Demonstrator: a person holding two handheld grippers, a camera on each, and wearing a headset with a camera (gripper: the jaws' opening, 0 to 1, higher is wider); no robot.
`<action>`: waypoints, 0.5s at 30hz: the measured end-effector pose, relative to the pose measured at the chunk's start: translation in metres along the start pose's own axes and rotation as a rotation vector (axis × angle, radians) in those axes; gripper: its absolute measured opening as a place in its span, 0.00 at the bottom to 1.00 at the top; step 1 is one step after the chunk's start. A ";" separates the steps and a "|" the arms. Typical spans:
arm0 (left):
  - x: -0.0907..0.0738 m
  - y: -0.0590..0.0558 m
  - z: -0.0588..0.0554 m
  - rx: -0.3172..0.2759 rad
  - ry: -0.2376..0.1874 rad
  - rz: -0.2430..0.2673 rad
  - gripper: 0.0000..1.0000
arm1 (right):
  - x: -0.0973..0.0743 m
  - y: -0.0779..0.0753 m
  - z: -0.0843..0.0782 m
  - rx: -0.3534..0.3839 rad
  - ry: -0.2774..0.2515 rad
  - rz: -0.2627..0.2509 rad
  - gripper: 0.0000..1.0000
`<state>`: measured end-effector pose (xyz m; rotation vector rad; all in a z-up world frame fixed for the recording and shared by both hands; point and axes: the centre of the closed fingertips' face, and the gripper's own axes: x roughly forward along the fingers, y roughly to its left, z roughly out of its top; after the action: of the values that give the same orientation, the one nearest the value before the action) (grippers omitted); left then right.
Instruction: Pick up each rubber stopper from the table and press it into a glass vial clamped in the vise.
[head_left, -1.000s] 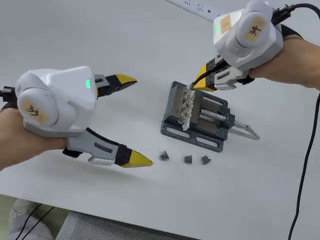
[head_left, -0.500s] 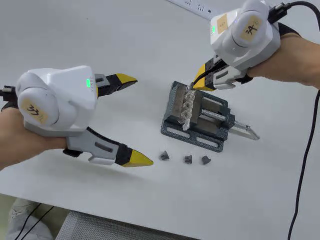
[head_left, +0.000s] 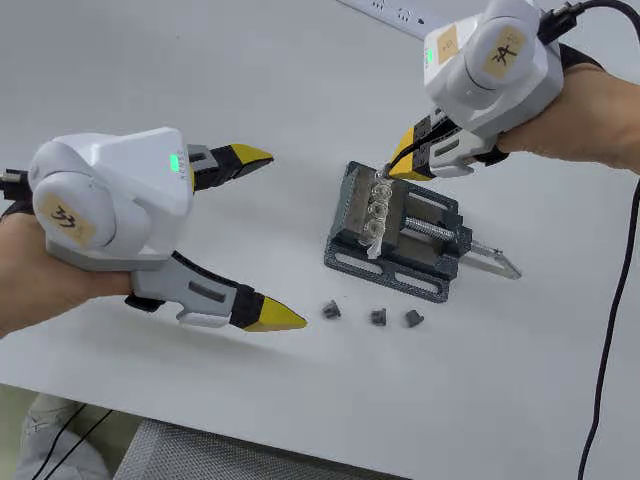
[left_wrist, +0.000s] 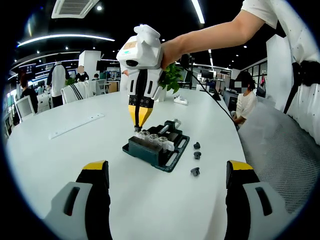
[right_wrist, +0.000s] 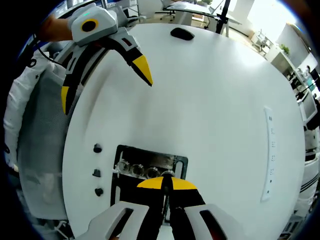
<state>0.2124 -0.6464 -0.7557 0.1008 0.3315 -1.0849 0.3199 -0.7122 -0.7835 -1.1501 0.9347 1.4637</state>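
Here, right gripper (head_left: 388, 172), jaws closed, bears on the 12 o'clock vial (head_left: 381, 187) in the vise (head_left: 400, 275), presumably to seal it; three rubber stoppers (head_left: 378, 317) wait at 6 o'clock; left gripper (head_left: 285, 240) gapes at 9 o'clock, clear.

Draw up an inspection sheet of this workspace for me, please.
Surface: white table.
Job's things: vise clamping a row of vials; three stoppers loose on the table beside it.
Clutter: power strip at the far edge; a flat strip lying apart.
Grippers: left gripper open, apart from the vise; right gripper shut, tips at the end vial; whether it holds a stopper cannot be told.
Cables: black cable from the right gripper, along the table's right side.
Surroundings: open office with people and a plant.
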 end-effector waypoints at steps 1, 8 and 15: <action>0.000 0.000 0.000 -0.001 -0.001 0.000 0.97 | 0.000 0.000 0.000 0.000 0.001 0.000 0.00; 0.001 0.000 0.002 0.005 0.001 -0.004 0.97 | -0.001 -0.002 -0.001 0.029 -0.017 -0.012 0.00; 0.000 -0.001 0.004 0.012 0.006 -0.006 0.97 | -0.002 0.000 0.002 0.051 -0.043 -0.036 0.00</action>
<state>0.2127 -0.6475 -0.7518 0.1140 0.3304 -1.0924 0.3197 -0.7108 -0.7812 -1.0886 0.9120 1.4229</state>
